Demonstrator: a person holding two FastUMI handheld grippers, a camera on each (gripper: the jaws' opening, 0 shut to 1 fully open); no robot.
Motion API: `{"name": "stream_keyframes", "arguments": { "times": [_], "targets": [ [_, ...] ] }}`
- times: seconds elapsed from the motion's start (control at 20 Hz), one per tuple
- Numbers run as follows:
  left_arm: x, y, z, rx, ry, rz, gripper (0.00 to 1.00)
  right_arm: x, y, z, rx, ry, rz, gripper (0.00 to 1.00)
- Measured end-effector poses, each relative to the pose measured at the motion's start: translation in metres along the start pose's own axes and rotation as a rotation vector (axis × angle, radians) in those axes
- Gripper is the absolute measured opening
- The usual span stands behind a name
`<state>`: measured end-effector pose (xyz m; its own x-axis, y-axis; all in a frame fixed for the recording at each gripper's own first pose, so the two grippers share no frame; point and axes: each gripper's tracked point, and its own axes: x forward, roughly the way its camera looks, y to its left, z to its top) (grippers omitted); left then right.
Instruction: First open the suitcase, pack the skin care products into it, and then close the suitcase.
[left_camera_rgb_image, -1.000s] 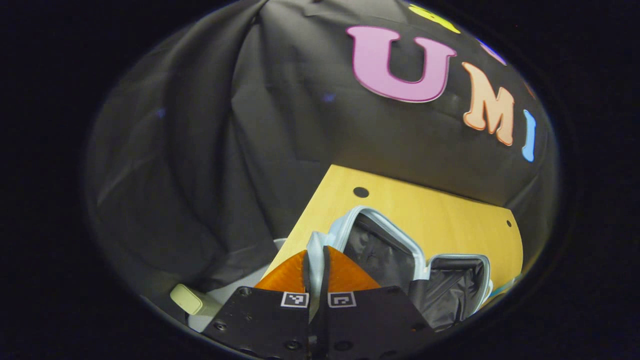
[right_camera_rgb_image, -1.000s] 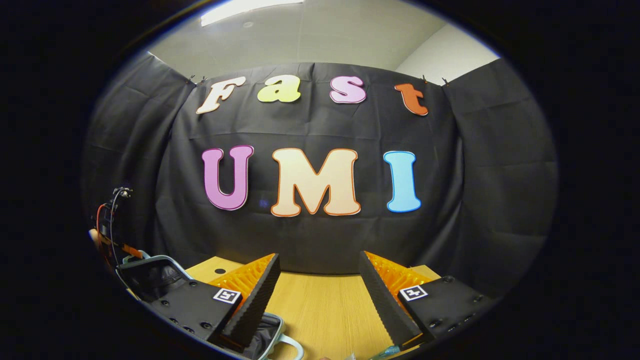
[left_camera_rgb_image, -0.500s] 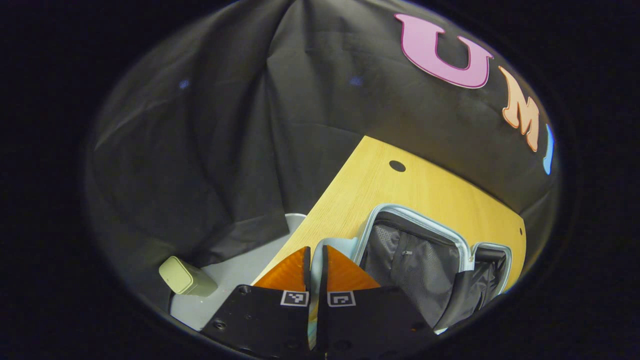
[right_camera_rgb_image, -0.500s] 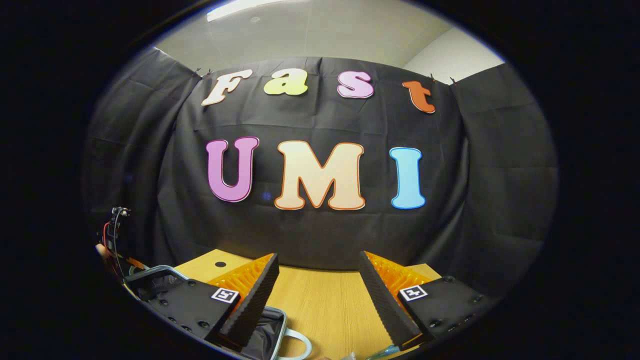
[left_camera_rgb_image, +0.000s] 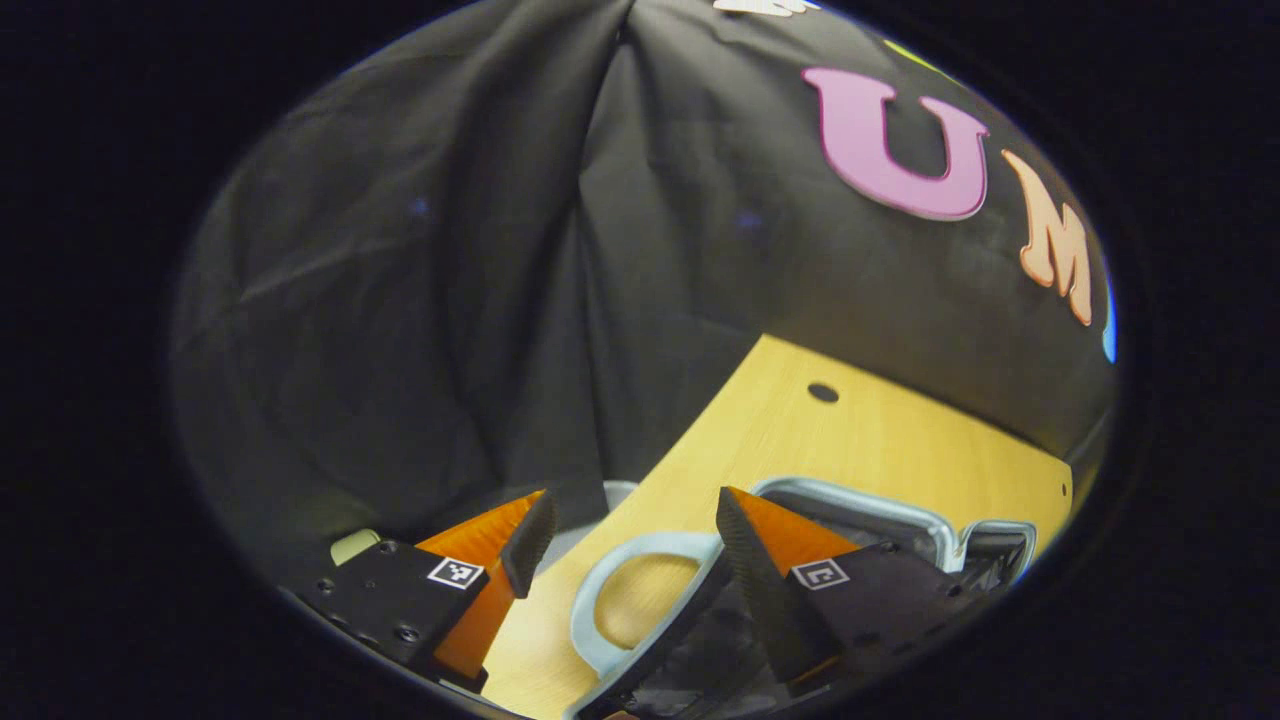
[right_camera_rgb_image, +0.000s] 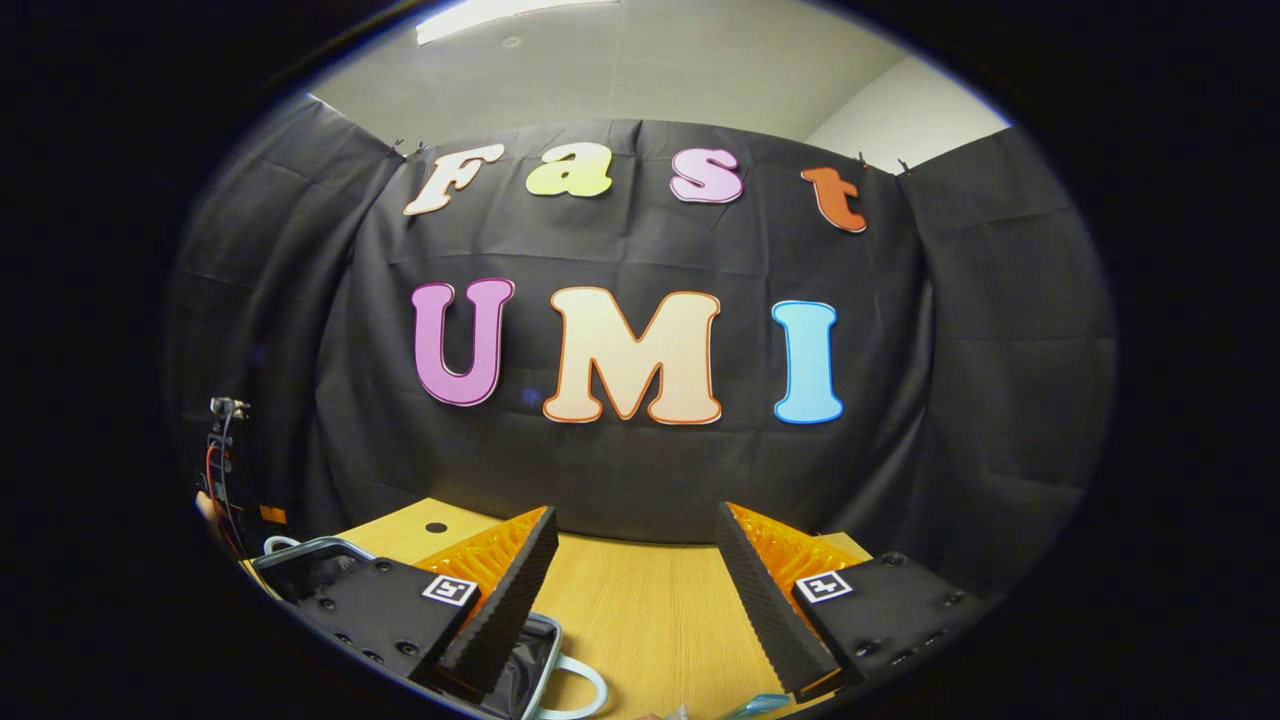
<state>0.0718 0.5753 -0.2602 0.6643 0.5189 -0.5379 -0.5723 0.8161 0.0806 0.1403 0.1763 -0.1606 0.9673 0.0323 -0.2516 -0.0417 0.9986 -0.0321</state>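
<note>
Two halves of the suitcase (left_camera_rgb_image: 900, 515) are being shown lying open and flat on the wooden table (left_camera_rgb_image: 900, 440), dark lining upward, so the opening step is judged to be done. In the left gripper view the left gripper (left_camera_rgb_image: 622, 535) is being held with its fingers spread wide and nothing pinched between them; the pale carry handle (left_camera_rgb_image: 610, 590) is lying on the table under that gap, and whether either finger is touching it cannot be told. In the right gripper view the right gripper (right_camera_rgb_image: 635, 575) is being held low over bare table, its fingers likewise spread and gripping nothing, with the suitcase's rim (right_camera_rgb_image: 300, 548) and handle being seen at its lower left.

Packing is judged to be the step now coming into hand. At the bottom edge of the right gripper view a pale blue-green object (right_camera_rgb_image: 750, 706) is being glimpsed, possibly one of the skin care products, though too little is being shown to be sure. A tilt downward toward the near table is being called for next, so that a product can be found, approached with the fingers astride it, pinched, and carried over one open half.
</note>
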Motion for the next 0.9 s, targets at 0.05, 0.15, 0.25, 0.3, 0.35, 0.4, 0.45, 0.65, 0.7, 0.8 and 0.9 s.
{"name": "stream_keyframes", "arguments": {
  "times": [0.05, 0.15, 0.25, 0.3, 0.35, 0.4, 0.45, 0.65, 0.7, 0.8, 0.9],
  "targets": [
    [-0.013, -0.009, 0.018, 0.007, -0.069, 0.001, 0.96, -0.001, -0.005, 0.003, 0.009, -0.013, 0.005, 0.99],
    [-0.043, -0.027, 0.051, 0.038, -0.214, 0.013, 0.95, -0.004, -0.015, 0.009, 0.013, -0.025, 0.019, 1.0],
    [-0.077, -0.048, 0.075, 0.067, -0.307, 0.006, 0.95, -0.008, -0.03, 0.014, 0.011, -0.04, 0.028, 1.0],
    [-0.095, -0.061, 0.085, 0.074, -0.332, -0.011, 0.94, -0.011, -0.038, 0.02, 0.016, -0.052, 0.033, 1.0],
    [-0.108, -0.074, 0.09, 0.075, -0.348, -0.027, 0.94, -0.014, -0.044, 0.023, 0.022, -0.06, 0.041, 0.99],
    [-0.125, -0.088, 0.098, 0.075, -0.373, -0.041, 0.94, -0.015, -0.05, 0.024, 0.027, -0.066, 0.046, 1.0],
    [-0.142, -0.1, 0.105, 0.076, -0.395, -0.056, 0.95, -0.016, -0.058, 0.025, 0.032, -0.069, 0.05, 1.0],
    [-0.19, -0.153, 0.113, 0.089, -0.458, -0.113, 0.94, -0.022, -0.087, 0.031, 0.058, -0.085, 0.06, 0.99],
    [-0.197, -0.168, 0.111, 0.097, -0.462, -0.125, 0.94, -0.024, -0.094, 0.03, 0.065, -0.088, 0.061, 0.99],
    [-0.213, -0.195, 0.105, 0.114, -0.46, -0.159, 0.94, -0.026, -0.106, 0.031, 0.077, -0.093, 0.063, 0.99],
    [-0.229, -0.217, 0.099, 0.13, -0.47, -0.185, 0.94, -0.028, -0.118, 0.029, 0.084, -0.096, 0.064, 0.99]
  ]
}}
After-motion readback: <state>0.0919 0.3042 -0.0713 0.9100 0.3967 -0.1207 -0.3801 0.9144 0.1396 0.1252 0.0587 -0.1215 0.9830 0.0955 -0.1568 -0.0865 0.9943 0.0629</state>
